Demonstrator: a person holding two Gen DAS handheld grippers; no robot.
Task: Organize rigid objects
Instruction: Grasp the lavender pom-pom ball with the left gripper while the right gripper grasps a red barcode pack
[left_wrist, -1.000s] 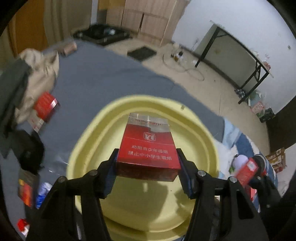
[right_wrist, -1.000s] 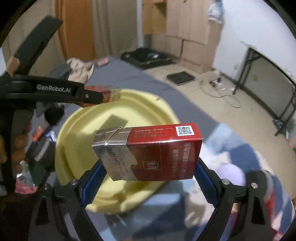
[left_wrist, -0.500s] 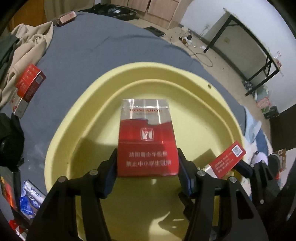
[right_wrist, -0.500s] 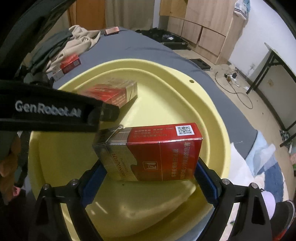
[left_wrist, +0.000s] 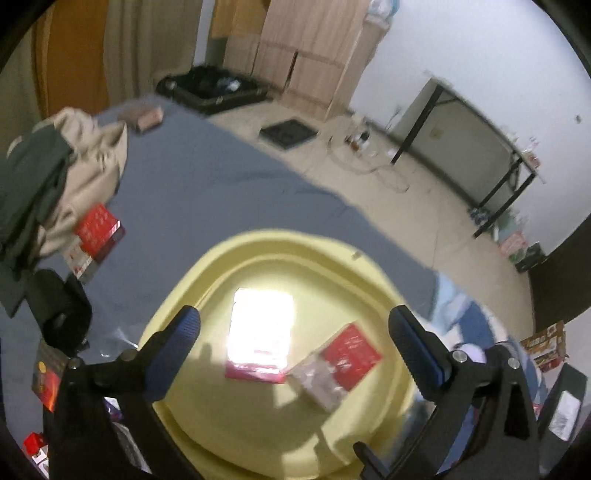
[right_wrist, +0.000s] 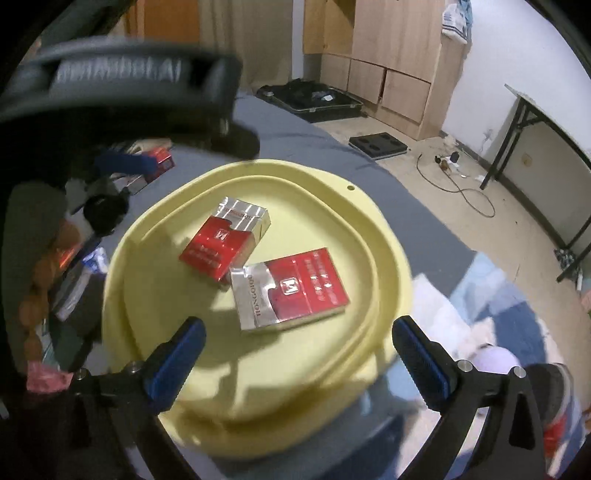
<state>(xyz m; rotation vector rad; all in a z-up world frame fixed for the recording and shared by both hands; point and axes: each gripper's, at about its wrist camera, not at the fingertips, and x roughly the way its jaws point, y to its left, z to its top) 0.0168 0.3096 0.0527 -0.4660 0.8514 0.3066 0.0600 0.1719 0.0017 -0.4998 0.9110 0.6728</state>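
Two red and silver cigarette packs lie flat in the yellow basin (right_wrist: 384, 236) on the grey bed. In the right wrist view the left pack (right_wrist: 221, 243) touches the right pack (right_wrist: 291, 288). In the left wrist view they appear as a glare-washed pack (left_wrist: 260, 336) and a tilted pack (left_wrist: 340, 362) inside the basin (left_wrist: 207, 266). My left gripper (left_wrist: 293, 328) hovers above the basin, its jaws opening wide with nothing between them. My right gripper (right_wrist: 297, 341) is above the basin's near rim, jaws opening, nothing pressed between its blue pads.
Another red pack (left_wrist: 98, 230) lies on the grey sheet beside a pile of clothes (left_wrist: 55, 177). More packs and wrappers (left_wrist: 48, 373) sit at the bed's left edge. A black object (left_wrist: 62, 314) lies near them. Floor, cables and a black-legged table (left_wrist: 491, 158) are beyond.
Both grippers let go of their packs, which now lie in the yellow basin. The left gripper has lifted up from the basin. Both sets of jaws spread wide.
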